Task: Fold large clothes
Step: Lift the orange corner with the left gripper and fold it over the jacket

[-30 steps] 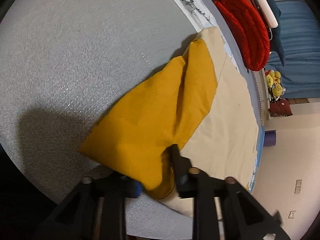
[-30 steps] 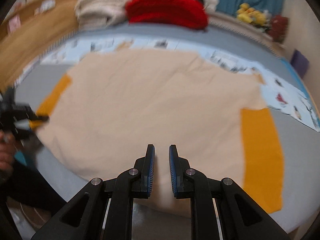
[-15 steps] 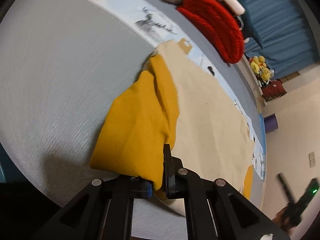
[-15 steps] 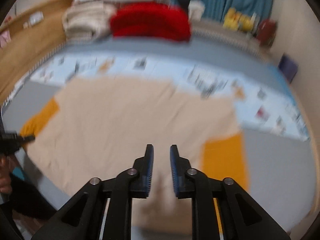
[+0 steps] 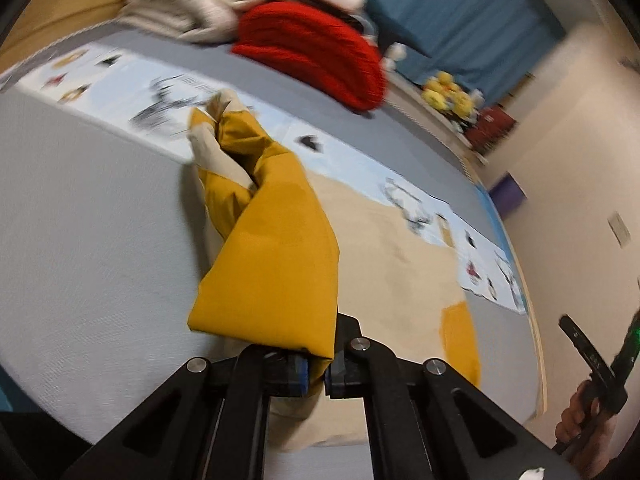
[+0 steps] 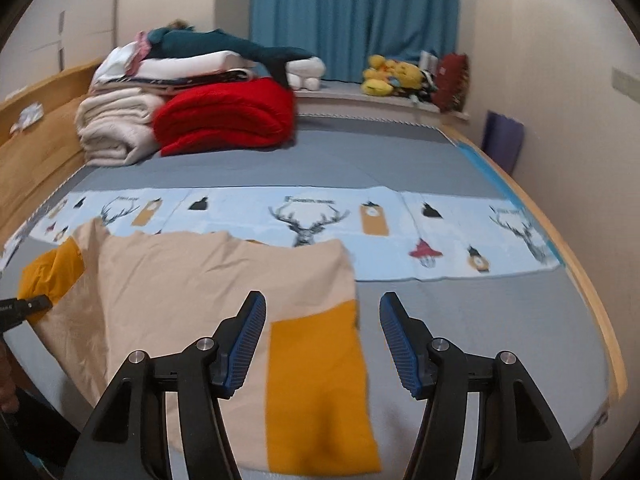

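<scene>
left wrist view: my left gripper is clamped on the yellow sleeve of the beige garment, lifted off the bed. folding barely begun. right wrist view: my right gripper has its jaws opening, nothing between them, above the other sleeve, which lies flat. no containers seen.

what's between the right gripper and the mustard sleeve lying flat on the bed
Nothing visible. The right gripper hangs above the flat mustard sleeve with its fingers opening and only air between them. The red blanket and folded piles sit far back, clear of the shirt. The left gripper holds the other sleeve.
</scene>
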